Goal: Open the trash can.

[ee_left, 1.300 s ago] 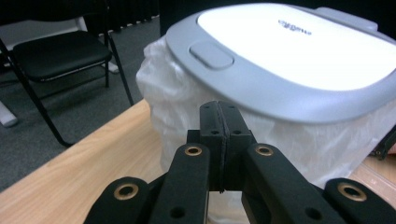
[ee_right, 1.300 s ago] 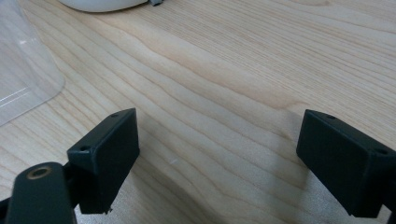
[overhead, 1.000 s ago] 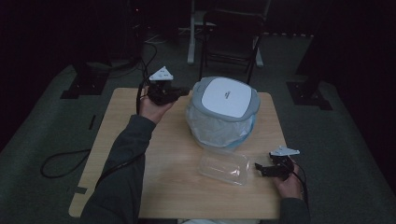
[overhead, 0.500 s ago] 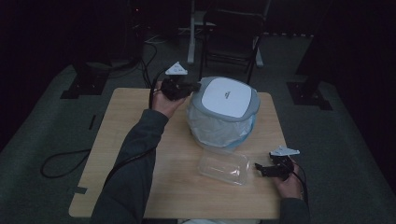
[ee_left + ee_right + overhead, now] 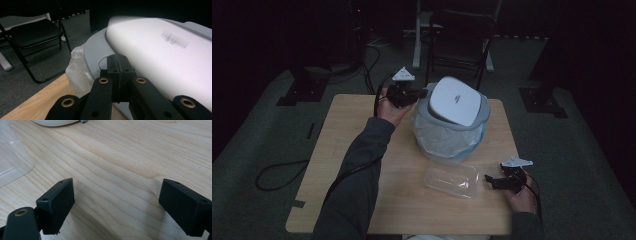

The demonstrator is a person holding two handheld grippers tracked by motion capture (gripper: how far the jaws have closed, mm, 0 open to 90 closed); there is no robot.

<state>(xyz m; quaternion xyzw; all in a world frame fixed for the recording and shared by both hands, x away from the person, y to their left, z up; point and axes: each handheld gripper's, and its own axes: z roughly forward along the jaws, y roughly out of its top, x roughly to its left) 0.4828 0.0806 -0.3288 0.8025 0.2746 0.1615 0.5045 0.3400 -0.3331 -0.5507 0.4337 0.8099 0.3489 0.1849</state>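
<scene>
A grey bin lined with a clear plastic bag stands at the back middle of the wooden table. Its white lid is tilted. My left gripper is shut, with its tips against the lid's left edge. In the left gripper view the shut gripper presses at the blurred white lid, beside the bin's grey rim. A clear plastic container lies in front of the bin. My right gripper rests open just right of it, with bare wood between its jaws.
A black folding chair stands behind the table, also seen as the chair in the left gripper view. Cables lie on the dark floor at the left. The clear container's edge lies left of the right gripper's jaws.
My left gripper has moved right from the table's back left to the bin's lid, and the lid has tipped from flat to tilted. The right gripper has stayed put.
</scene>
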